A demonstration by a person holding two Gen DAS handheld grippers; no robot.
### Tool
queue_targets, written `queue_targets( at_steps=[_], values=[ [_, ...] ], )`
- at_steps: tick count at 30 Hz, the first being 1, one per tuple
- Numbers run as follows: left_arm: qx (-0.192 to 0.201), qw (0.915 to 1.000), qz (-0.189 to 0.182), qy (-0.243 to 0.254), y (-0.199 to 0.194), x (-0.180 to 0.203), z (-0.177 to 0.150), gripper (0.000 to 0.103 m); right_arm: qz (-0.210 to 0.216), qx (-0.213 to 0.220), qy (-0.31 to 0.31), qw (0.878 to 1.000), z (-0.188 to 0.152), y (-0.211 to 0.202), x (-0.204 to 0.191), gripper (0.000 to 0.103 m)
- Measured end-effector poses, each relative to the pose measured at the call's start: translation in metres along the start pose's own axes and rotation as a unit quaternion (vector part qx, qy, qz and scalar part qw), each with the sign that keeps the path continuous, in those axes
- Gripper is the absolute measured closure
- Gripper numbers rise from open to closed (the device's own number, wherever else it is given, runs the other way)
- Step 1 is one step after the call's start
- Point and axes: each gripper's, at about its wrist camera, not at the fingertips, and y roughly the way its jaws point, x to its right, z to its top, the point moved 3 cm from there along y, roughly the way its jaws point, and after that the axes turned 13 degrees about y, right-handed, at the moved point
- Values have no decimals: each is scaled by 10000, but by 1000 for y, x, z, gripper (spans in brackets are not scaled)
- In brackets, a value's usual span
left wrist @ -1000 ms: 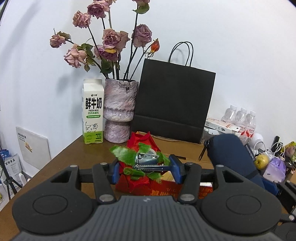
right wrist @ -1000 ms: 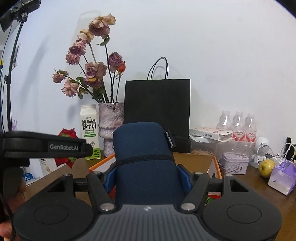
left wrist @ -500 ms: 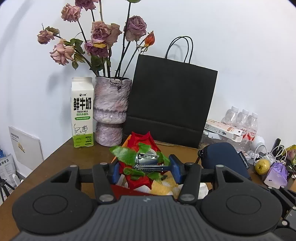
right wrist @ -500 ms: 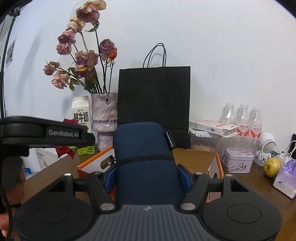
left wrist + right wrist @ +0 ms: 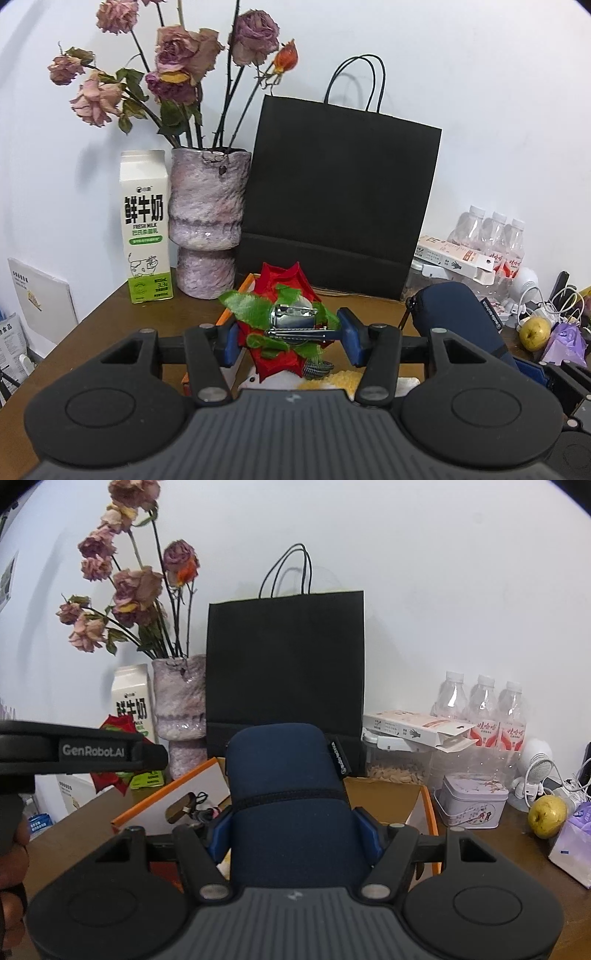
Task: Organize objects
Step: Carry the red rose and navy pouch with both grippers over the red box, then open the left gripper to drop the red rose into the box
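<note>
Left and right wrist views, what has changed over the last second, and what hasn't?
Both grippers have dropped lower and nearer the open cardboard box, as the vase and black bag now sit lower in frame. The left gripper carried the red fabric flower along; the right gripper carried the blue pouch. Nothing was released. The milk carton, bottles and apple stayed put.

A home desk: wilted roses (image 5: 177, 62), milk carton (image 5: 146, 225), 3 water bottles (image 5: 480, 705).
</note>
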Motion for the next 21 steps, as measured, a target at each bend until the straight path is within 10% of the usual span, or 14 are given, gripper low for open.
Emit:
queue_targets(
  at_steps=[21],
  values=[
    [-440,9984,-295,187,74,3,0,49,-151,-348,-29,9993,1,56,20,38]
  ],
)
